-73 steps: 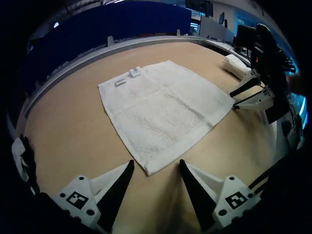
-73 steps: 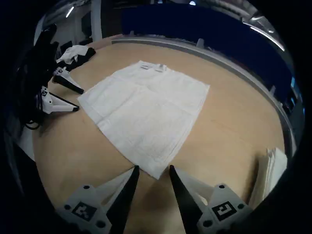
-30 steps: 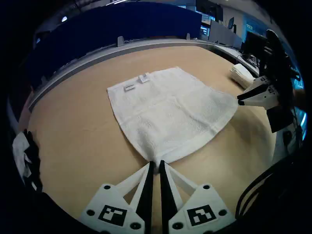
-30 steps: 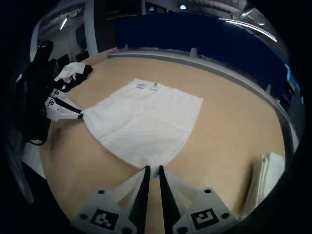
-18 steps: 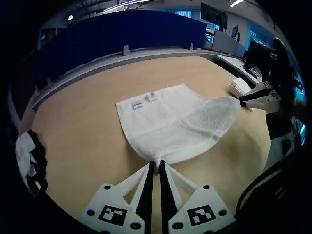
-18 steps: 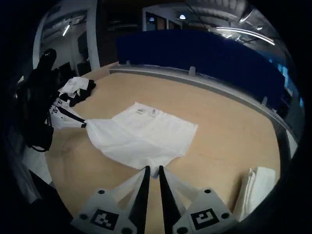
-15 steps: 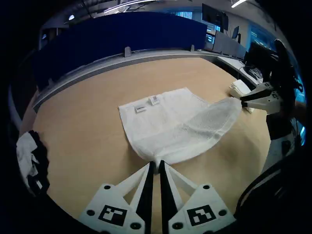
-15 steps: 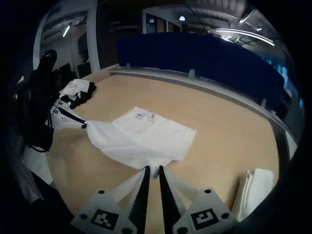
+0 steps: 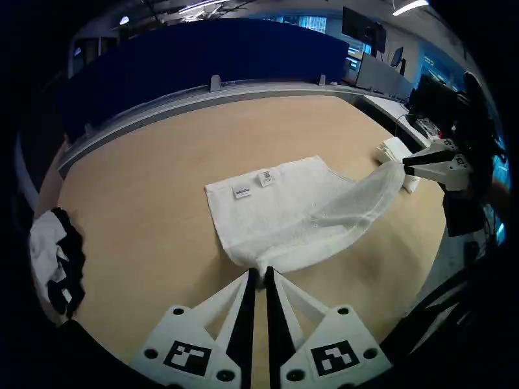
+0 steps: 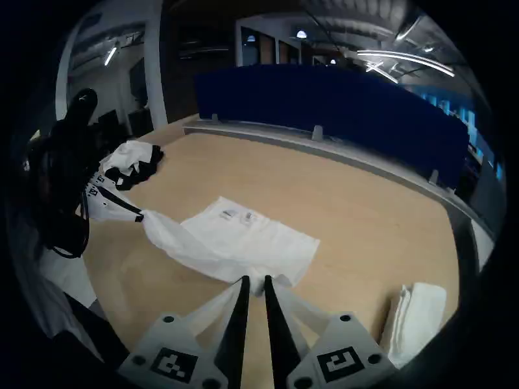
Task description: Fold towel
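Clamped tight on towel (image 9: 292, 207) corners with left gripper (image 9: 259, 271), right gripper (image 10: 253, 279). Now lifting near edge higher off bench (image 9: 143, 194). Starting fold.

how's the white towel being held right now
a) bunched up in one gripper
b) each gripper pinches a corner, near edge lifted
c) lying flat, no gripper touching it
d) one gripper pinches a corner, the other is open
B: the left gripper and the right gripper are each shut on a corner of the towel, so its near edge hangs raised between them while the far part lies on the table.
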Motion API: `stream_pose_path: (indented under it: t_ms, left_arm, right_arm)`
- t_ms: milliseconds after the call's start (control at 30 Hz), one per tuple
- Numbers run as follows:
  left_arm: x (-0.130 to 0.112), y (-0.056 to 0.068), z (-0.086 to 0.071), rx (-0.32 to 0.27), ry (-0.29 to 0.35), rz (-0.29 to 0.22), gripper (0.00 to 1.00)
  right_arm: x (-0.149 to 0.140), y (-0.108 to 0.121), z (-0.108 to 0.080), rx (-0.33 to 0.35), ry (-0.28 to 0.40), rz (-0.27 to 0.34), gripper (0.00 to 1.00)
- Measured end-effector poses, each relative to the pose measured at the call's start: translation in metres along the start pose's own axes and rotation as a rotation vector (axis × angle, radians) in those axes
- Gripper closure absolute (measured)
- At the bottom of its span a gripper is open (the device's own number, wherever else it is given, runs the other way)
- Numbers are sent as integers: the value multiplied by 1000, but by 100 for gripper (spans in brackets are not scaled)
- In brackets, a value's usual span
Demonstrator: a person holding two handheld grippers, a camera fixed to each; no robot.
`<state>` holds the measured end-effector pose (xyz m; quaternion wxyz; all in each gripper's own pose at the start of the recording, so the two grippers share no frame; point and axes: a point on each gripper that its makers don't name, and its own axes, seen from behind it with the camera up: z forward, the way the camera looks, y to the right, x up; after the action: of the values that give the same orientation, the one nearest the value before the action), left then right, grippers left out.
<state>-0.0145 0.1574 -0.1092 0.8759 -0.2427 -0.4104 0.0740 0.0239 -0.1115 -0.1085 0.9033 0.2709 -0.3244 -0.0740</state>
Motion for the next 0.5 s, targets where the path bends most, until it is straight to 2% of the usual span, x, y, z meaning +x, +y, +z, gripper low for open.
stream_pose_path:
  t_ms: [267, 500]
  left_arm:
    - [18, -5, 9, 24, 3, -15, 89]
    - [37, -16, 27, 47, 7, -12, 89]
  right_arm:
    - [8, 9, 10, -12, -6, -11, 83]
    - [20, 28, 31, -28, -9, -25, 83]
